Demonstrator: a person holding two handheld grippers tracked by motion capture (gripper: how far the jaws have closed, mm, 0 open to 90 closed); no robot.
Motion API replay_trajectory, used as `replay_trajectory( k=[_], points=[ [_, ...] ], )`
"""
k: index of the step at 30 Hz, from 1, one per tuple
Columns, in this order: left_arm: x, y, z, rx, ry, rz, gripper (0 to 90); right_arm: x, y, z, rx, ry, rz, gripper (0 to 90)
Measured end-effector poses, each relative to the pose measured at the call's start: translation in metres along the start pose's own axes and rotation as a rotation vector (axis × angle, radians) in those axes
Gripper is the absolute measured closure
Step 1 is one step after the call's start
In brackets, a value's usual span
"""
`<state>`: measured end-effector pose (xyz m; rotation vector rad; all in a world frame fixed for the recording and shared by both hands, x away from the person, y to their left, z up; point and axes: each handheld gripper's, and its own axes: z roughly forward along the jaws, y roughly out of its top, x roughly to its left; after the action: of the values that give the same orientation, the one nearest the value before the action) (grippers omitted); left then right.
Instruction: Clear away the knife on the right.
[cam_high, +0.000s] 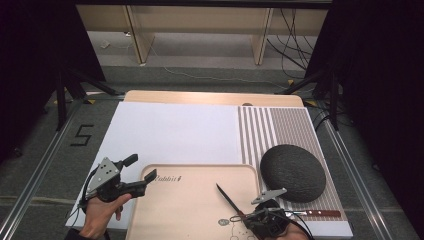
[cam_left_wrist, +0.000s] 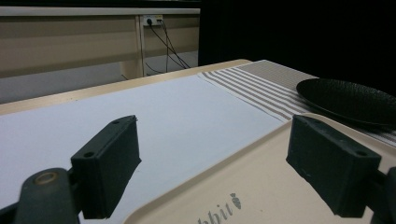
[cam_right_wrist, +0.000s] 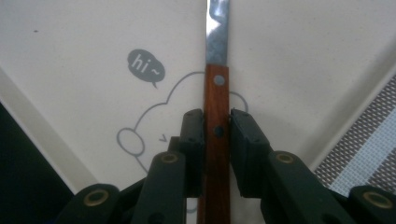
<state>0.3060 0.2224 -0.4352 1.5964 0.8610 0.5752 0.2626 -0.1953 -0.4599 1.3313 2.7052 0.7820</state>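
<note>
While the right gripper (cam_right_wrist: 217, 122) clamps a wooden-handled knife (cam_right_wrist: 217, 100) over the tray (cam_high: 190, 210) at the worktop's near edge, its narrow hold risks the blade pivoting; the left gripper (cam_high: 134, 172) hovers open, empty.

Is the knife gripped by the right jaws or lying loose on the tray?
Gripped: the right gripper has its jaws pressed on both sides of the knife handle, above the tray.

Tray (cam_high: 190, 205) at table's near edge, knife (cam_high: 226, 198) on it (another (cam_high: 315, 213) right), plate (cam_high: 293, 172) behind-right.
</note>
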Motion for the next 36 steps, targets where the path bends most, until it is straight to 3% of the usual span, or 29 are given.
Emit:
replay_trajectory(
  k=[2, 8, 10, 12, 15, 17, 20, 23, 24, 31, 36],
  points=[
    [0.0, 0.0, 0.0, 0.0, 0.0, -0.002, 16.2, 0.001, 0.001, 0.0, 0.0, -0.012, 0.003, 75.4],
    [0.0, 0.0, 0.0, 0.002, -0.003, -0.002, 16.2, 0.0, 0.004, -0.003, -0.024, 0.034, 0.012, 46.8],
    [-0.001, 0.0, 0.0, 0.001, -0.002, 0.0, 16.2, 0.001, 0.006, -0.006, -0.039, 0.068, 0.046, 41.6],
    [-0.001, 0.0, 0.0, 0.001, -0.004, 0.0, 16.2, -0.001, 0.007, -0.008, -0.06, 0.129, 0.05, 37.4],
    [-0.001, 0.0, 0.001, 0.001, -0.004, 0.001, 16.2, 0.003, 0.009, -0.011, -0.097, 0.186, 0.035, 26.7],
    [-0.001, 0.0, 0.001, 0.0, -0.004, 0.001, 16.2, 0.007, 0.01, -0.012, -0.101, 0.202, 0.02, 26.0],
    [0.0, 0.0, 0.001, 0.001, -0.004, 0.001, 16.2, 0.015, 0.013, -0.01, -0.093, 0.197, -0.016, 28.3],
    [-0.001, 0.0, 0.001, 0.002, -0.006, 0.0, 16.2, 0.024, 0.015, -0.006, -0.08, 0.059, -0.08, 41.0],
    [-0.001, 0.0, 0.001, 0.002, -0.009, 0.002, 16.2, 0.026, 0.016, -0.004, -0.068, 0.041, -0.093, 44.1],
    [-0.001, 0.0, 0.002, 0.004, -0.015, 0.001, 16.4, 0.032, 0.02, 0.003, -0.031, -0.023, -0.15, 66.5],
    [-0.001, 0.0, 0.002, 0.008, -0.015, 0.005, 16.5, 0.032, 0.021, 0.008, -0.004, -0.075, -0.175, 76.9]
  ],
)
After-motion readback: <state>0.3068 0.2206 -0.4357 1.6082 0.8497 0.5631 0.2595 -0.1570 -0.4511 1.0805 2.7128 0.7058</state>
